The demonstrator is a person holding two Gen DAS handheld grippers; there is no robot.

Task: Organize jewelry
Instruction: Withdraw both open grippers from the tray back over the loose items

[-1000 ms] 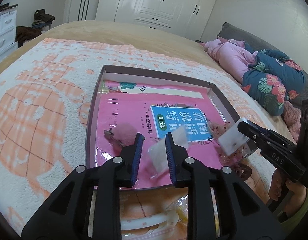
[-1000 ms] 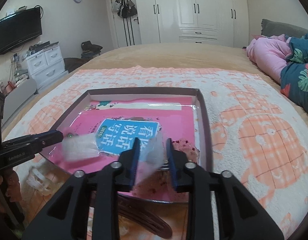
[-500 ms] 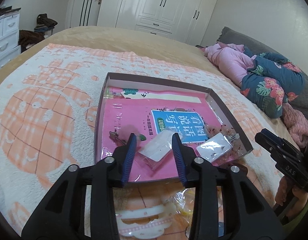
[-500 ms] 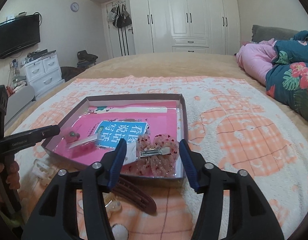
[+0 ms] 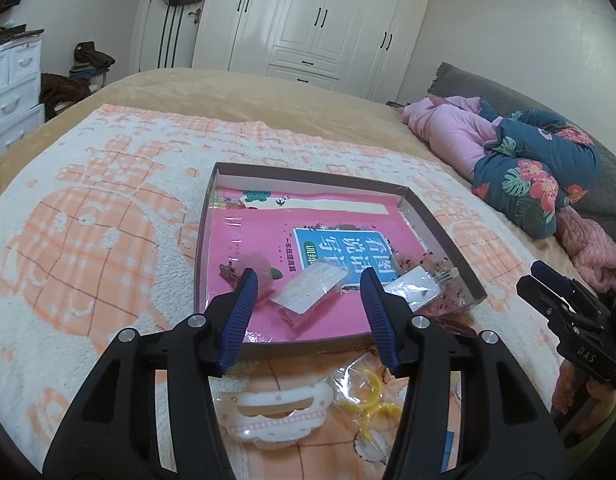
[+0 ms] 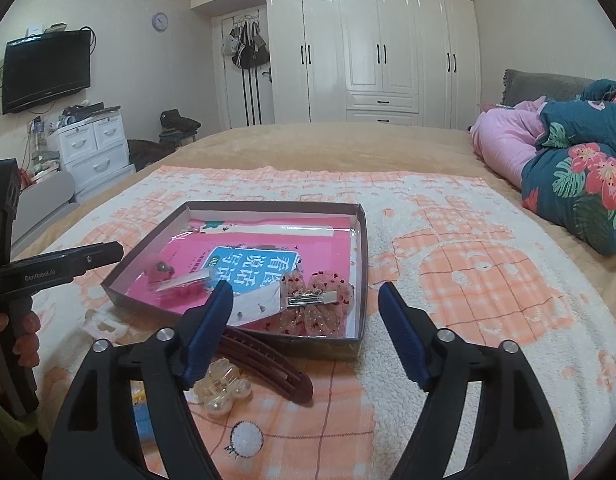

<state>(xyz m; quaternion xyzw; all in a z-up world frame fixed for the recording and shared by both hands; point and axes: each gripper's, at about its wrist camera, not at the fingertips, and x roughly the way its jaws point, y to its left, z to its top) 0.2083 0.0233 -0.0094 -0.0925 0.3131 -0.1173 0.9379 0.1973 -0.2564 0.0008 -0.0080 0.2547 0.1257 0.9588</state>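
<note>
A shallow brown box (image 5: 440, 236) (image 6: 364, 248) lined with a pink book lies on the bed. Inside it lie a clear packet (image 5: 308, 292), a white earring card (image 5: 414, 288) (image 6: 255, 302), a fluffy pink clip (image 5: 253, 266) and a pink sequin bow clip (image 6: 318, 304). My left gripper (image 5: 310, 280) is open and empty, above the box's near edge. My right gripper (image 6: 305, 292) is open and empty, near the box's near right corner. In front of the box lie a white hair clip (image 5: 279, 408), yellow rings in a bag (image 5: 368, 392), a brown barrette (image 6: 267, 360) and a pearl claw clip (image 6: 221, 388).
The orange-and-white blanket (image 5: 87, 240) covers the bed. Pink and floral bedding (image 6: 568, 168) is piled at the right. White wardrobes (image 6: 380, 48) stand behind, and a white drawer unit (image 6: 93, 148) stands at the left.
Both grippers have opened, let go of the packet and the earring card into the box, and pulled back from it. The jaws are wider now than half a second ago.
</note>
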